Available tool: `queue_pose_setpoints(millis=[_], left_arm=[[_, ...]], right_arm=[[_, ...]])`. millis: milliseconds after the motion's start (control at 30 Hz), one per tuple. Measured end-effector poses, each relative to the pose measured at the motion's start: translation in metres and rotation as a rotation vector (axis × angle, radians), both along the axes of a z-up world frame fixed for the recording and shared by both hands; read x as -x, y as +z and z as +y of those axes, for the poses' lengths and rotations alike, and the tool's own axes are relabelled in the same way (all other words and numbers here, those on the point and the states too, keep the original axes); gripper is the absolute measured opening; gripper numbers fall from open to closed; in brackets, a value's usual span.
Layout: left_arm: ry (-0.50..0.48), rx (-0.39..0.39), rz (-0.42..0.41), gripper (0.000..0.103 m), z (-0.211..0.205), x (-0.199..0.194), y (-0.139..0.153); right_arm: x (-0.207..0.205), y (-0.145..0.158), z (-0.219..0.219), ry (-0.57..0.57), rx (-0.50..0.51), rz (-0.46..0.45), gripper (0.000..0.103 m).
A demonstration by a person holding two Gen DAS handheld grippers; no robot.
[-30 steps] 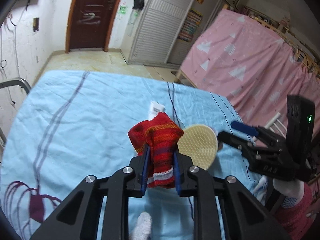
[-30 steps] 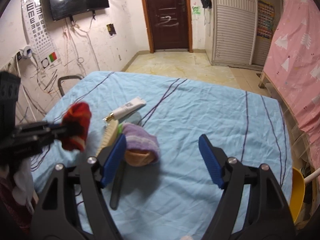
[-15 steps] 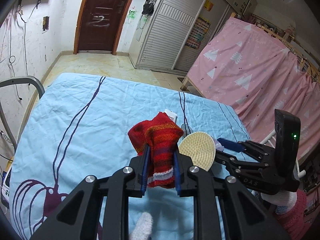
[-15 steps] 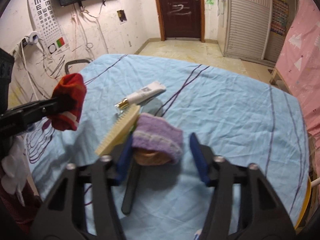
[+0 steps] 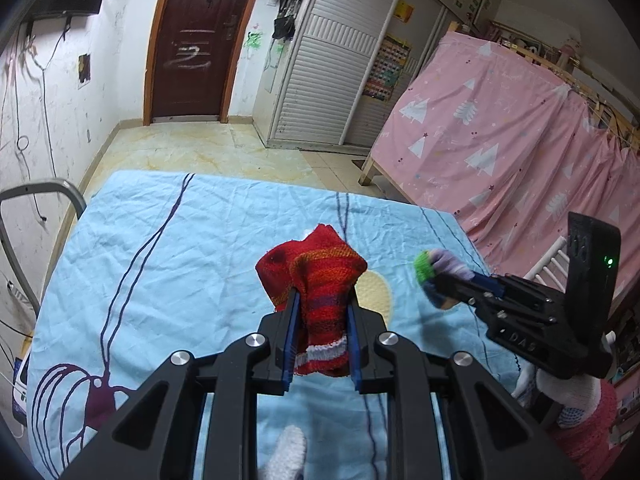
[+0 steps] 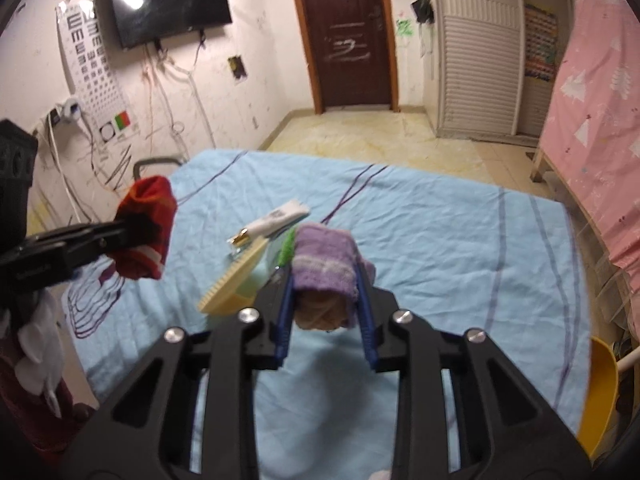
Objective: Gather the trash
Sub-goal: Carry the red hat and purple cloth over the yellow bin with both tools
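Blue bedsheet (image 6: 460, 220) broad and bare toward far edge. Left gripper (image 5: 322, 320) clamped on red sock (image 5: 320, 280), cuff toward camera. Right gripper (image 6: 326, 300) clamped on purple sock (image 6: 324, 264), lengthwise between fingers, raised above brush (image 6: 232, 284) and tube (image 6: 276, 218).

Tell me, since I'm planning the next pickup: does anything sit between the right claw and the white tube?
The right claw is already shut on the purple sock, which blocks its jaws. The cream brush also lies just short of the white tube.
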State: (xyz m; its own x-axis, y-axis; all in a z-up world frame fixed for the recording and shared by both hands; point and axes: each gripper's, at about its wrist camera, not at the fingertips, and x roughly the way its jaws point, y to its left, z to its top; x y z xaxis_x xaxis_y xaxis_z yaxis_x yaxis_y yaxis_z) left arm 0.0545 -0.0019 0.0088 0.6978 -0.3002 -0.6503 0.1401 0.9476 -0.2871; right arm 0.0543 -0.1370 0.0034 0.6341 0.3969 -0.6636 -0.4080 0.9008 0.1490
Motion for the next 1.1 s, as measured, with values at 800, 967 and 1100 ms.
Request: queue_pose_setpoints(millis=[800, 967, 1100], left_arm=[[-0.201, -0.123, -0.055, 0.012, -0.143, -0.004, 0.034], [-0.272, -0.142, -0.068, 0.012, -0.183, -0.003, 0.040], [-0.326, -0.156, -0.078, 0.012, -0.216, -0.002, 0.044]], right_arm=[[0.043, 0.019, -0.173, -0.338, -0.087, -0.124, 0.027], [0.052, 0.017, -0.211, -0.430, -0.086, -0.142, 0.027], [0.056, 0.014, -0.237, -0.481, -0.093, -0.144, 0.027]])
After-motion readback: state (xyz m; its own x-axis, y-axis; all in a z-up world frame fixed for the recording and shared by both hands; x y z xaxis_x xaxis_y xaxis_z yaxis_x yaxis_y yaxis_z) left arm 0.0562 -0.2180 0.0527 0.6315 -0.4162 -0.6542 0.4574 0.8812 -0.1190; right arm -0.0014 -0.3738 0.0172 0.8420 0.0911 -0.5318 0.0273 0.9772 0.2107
